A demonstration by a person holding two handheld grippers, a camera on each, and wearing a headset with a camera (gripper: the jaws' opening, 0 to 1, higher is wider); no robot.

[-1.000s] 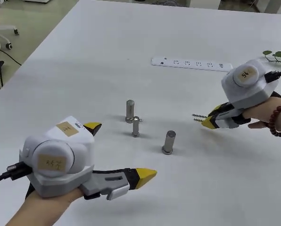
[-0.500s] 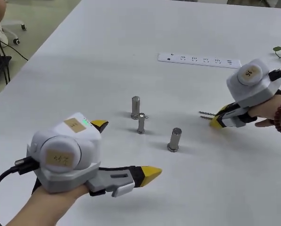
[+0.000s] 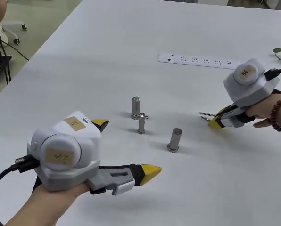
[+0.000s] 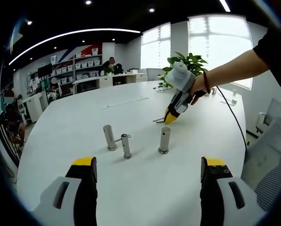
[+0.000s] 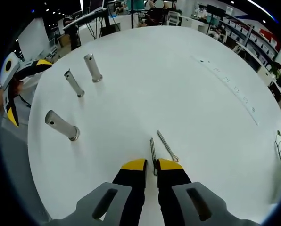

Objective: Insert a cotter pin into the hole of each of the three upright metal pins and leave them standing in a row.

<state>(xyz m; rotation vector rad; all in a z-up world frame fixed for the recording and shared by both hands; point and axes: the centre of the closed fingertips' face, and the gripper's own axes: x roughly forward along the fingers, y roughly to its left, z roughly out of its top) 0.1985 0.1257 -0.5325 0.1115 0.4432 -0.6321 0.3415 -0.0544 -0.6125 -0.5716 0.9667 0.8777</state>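
Three metal pins (image 3: 141,123) stand upright on the white table (image 3: 84,70), in a loose diagonal row between my two grippers. The middle one seems to carry a fitted cotter pin (image 4: 120,138) through its top; it is small and hard to be sure of.

My right gripper (image 5: 151,165) has its jaws pinched together on the held cotter pin (image 5: 152,149), low over the table and well apart from the row. A second cotter pin (image 5: 167,145) sits just beside it; gripped or loose, I cannot tell.

My left gripper (image 4: 150,165) has its jaws wide apart, empty, facing the row. A power strip (image 3: 199,60) lies beyond.
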